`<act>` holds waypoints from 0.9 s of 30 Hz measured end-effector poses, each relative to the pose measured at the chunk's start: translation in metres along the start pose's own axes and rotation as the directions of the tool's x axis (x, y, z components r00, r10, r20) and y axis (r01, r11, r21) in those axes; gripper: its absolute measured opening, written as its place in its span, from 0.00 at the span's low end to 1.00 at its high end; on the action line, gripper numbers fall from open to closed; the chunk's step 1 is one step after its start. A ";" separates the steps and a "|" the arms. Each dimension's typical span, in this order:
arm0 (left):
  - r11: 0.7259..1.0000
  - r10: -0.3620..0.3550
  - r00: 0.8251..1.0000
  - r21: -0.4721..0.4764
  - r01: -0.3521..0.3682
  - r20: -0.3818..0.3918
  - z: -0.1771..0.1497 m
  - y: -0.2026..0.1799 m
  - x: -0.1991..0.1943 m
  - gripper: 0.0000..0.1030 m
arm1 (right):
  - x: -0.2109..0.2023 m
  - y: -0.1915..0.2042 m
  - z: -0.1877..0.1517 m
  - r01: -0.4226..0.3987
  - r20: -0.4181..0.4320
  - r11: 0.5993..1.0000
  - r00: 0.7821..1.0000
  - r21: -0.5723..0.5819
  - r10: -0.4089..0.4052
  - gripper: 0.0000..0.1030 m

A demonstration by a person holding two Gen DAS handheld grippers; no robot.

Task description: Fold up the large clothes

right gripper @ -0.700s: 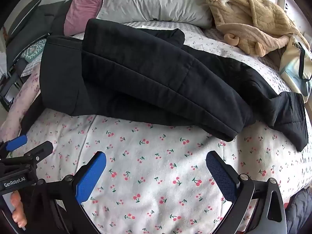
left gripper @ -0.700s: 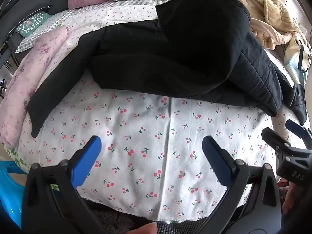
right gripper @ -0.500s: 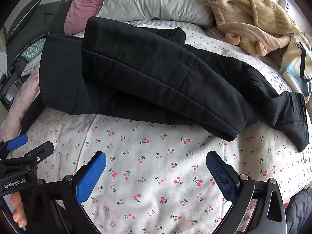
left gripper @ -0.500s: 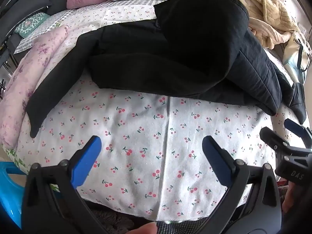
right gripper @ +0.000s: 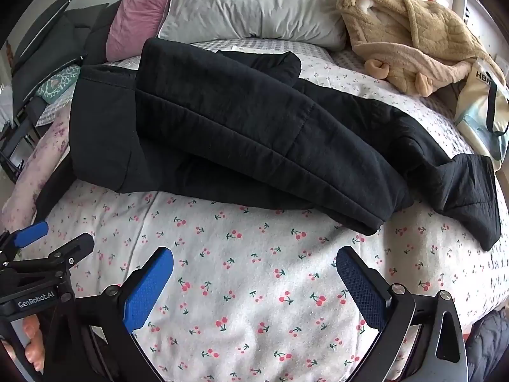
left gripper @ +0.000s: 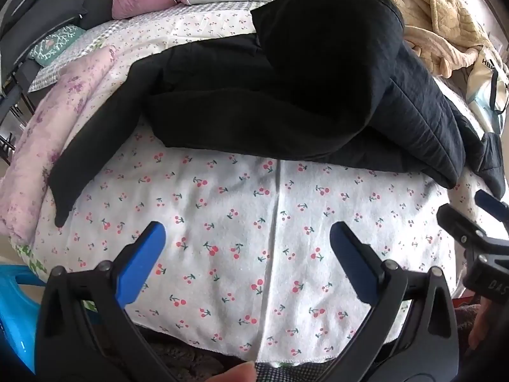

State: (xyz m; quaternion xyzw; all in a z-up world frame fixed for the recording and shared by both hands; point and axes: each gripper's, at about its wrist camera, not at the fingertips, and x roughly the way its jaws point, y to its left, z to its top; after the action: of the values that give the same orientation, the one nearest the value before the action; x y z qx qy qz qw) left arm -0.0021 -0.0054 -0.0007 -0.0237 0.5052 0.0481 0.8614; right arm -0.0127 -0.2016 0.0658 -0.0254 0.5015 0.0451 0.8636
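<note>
A large black quilted jacket (left gripper: 286,95) lies partly folded across the cherry-print bedsheet (left gripper: 254,222); it also shows in the right wrist view (right gripper: 238,133). One sleeve (left gripper: 86,159) trails to the left, another sleeve (right gripper: 467,191) lies at the right. My left gripper (left gripper: 248,248) is open and empty, above the bare sheet in front of the jacket. My right gripper (right gripper: 254,273) is open and empty, also short of the jacket's near edge. Each gripper shows at the edge of the other's view.
A grey pillow (right gripper: 248,6) and pink pillow (right gripper: 136,22) lie at the bed's head. A tan fleece garment (right gripper: 407,38) and a white bag (right gripper: 483,111) sit at the right. A pink floral quilt (left gripper: 38,146) runs along the left edge. A blue plastic object (left gripper: 12,315) is below left.
Both grippers have shifted slightly, so the jacket sits a little lower in both views. Both stay open; the jacket has not moved.
</note>
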 end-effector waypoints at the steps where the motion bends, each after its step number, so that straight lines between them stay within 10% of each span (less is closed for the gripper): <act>1: 1.000 0.006 1.000 0.002 -0.006 0.004 0.000 0.000 0.000 1.00 | 0.000 0.000 0.001 0.002 0.000 1.000 1.000 0.000 -0.002 1.00; 27: 0.998 0.062 0.993 -0.005 -0.061 0.104 0.009 0.015 -0.021 1.00 | -0.002 0.000 0.021 0.037 0.044 0.999 0.998 -0.002 -0.037 1.00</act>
State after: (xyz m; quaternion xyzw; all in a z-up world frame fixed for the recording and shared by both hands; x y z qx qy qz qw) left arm -0.0058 0.0093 0.0219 -0.0063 0.4601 0.0763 0.8846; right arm 0.0043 -0.2000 0.0780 -0.0349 0.4817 0.0304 0.8751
